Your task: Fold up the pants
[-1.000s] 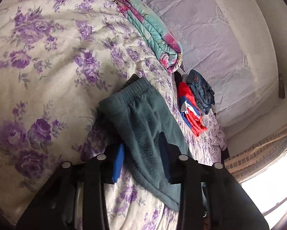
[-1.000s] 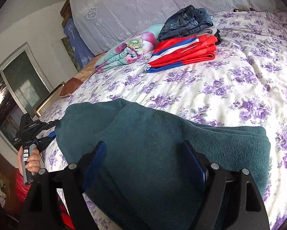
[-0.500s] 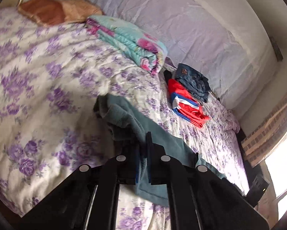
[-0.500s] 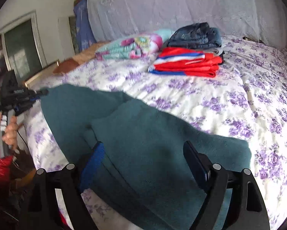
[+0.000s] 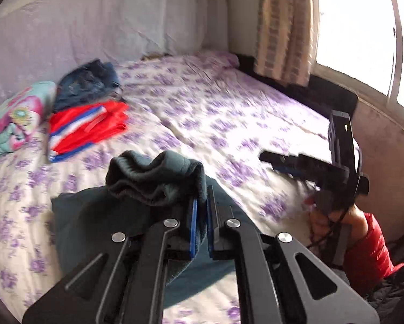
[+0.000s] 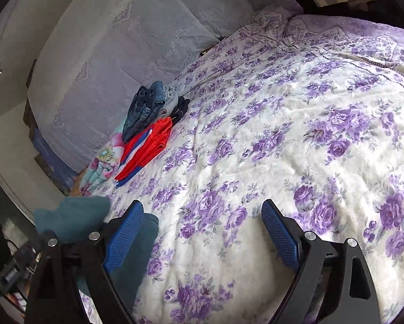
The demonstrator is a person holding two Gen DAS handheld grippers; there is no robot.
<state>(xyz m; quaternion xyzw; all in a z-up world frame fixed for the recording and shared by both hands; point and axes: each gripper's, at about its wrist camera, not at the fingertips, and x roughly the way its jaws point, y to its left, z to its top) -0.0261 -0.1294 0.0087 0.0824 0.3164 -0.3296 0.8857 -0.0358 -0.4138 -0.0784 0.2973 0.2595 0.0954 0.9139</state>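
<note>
fold mid-way | teal pants (image 5: 137, 216) partly doubled on bed (image 5: 229, 113), lower centre of frame | left gripper (image 5: 200, 216) clenched on bunched waistband, lifted | right gripper (image 6: 202, 232) fingers spread, empty | left: lay flap, flatten

Pants (image 5: 153, 183): dark teal fleece, soft, matt, ribbed knit waistband; left gripper (image 5: 200, 205): matt black plastic arms, shiny metal rivets, blue textured pads; bedspread (image 6: 256, 148): quilted cloth, purple floral print; folded jeans (image 6: 145, 105): denim; headboard cover (image 6: 115, 54): pale embossed fabric.
</note>
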